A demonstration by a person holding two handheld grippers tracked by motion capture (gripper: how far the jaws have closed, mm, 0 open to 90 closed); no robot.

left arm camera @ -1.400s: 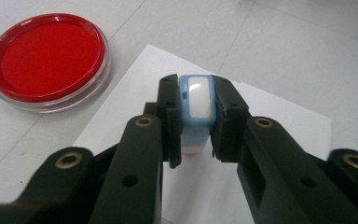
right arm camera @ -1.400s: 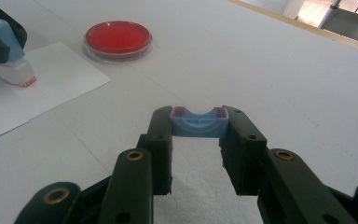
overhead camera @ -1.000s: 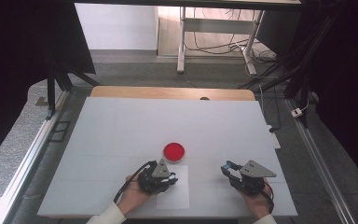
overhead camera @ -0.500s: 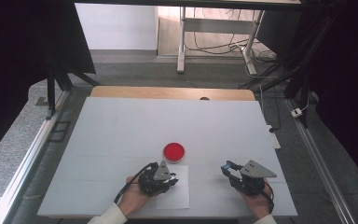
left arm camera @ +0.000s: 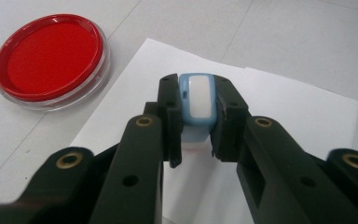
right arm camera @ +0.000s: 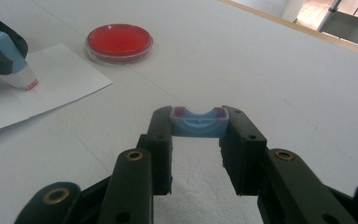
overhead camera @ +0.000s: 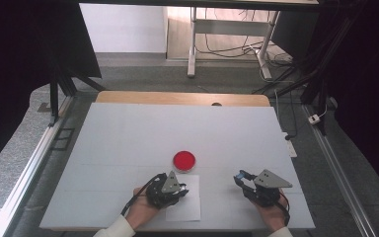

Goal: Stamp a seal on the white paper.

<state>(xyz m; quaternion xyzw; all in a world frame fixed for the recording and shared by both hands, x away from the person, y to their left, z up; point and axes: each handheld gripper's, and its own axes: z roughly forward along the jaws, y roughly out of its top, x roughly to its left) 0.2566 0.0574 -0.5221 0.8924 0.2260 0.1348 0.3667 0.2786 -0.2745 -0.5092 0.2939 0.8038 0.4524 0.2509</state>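
On a white table (overhead camera: 128, 143), the left gripper (left arm camera: 196, 126) is clamped on a blue-and-white stamp (left arm camera: 197, 100), held over a sheet of white paper (left arm camera: 279, 116). A red ink pad (left arm camera: 49, 53) lies at 10 o'clock from it. At 3 o'clock, the right gripper (right arm camera: 198, 135) is clamped on the stamp's blue cap (right arm camera: 198, 122).

The left claw (left arm camera: 196, 116) covers the sides of the blue stamp (left arm camera: 197, 100); the stamp's lower end (against the paper sheet (left arm camera: 279, 121)) is hidden in the left gripper view.
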